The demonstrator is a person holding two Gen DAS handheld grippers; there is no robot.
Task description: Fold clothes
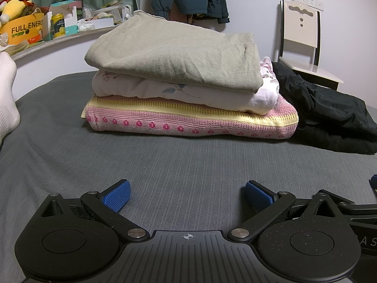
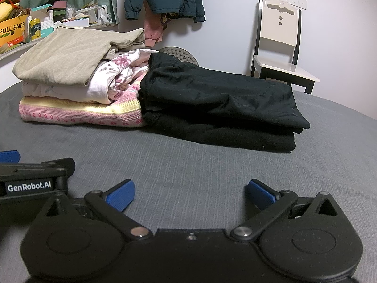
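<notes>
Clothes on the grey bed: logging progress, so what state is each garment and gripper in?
Olive-grey knit top: folded, topmost.
White floral garment: folded, middle.
Pink knitted sweater: folded, bottom.
Black garments: folded, stacked beside.
Left gripper: open, empty.
Right gripper: open, empty.

Black hand-held gripper point(image 1: 187, 195), blue ribbed pads point(image 1: 116, 195), silver pivot screws, white sock point(image 1: 7, 94)
</notes>
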